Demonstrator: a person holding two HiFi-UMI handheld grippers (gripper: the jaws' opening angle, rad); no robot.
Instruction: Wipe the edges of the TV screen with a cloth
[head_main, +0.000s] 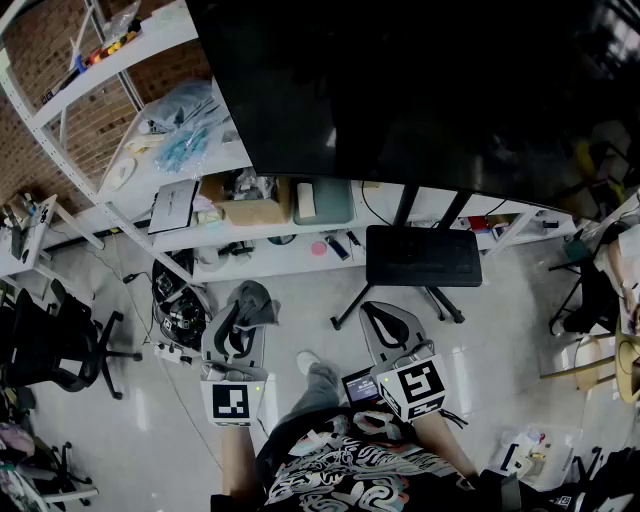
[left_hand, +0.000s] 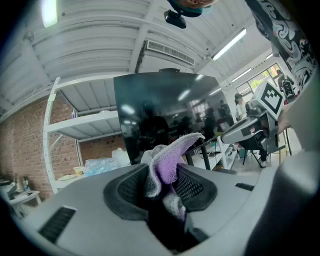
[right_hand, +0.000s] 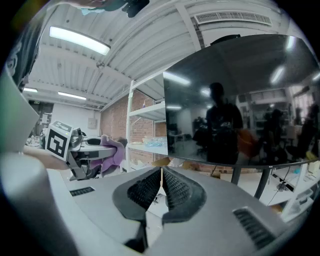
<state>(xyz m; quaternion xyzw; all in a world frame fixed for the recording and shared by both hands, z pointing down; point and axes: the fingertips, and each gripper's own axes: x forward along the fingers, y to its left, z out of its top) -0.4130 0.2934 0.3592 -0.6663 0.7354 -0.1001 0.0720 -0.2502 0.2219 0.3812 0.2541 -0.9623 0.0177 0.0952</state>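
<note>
The big black TV screen (head_main: 420, 90) fills the top of the head view on its stand, well ahead of both grippers. Low in that view my left gripper (head_main: 243, 302) is shut on a grey-and-purple cloth (head_main: 262, 300). In the left gripper view the cloth (left_hand: 172, 155) bunches up between the jaws, and the TV (left_hand: 165, 110) stands beyond it, apart from it. My right gripper (head_main: 378, 312) is held beside the left one. Its jaws (right_hand: 161, 187) are shut with nothing between them. The TV (right_hand: 240, 100) mirrors the room there, and the left gripper (right_hand: 92, 150) shows at the left.
A white shelf bench (head_main: 250, 235) with a cardboard box (head_main: 250, 205), a laptop (head_main: 175, 205) and clutter runs under the screen. The black stand base (head_main: 422, 255) sits on the floor ahead of me. An office chair (head_main: 50, 345) stands left, cables (head_main: 180, 310) by the bench.
</note>
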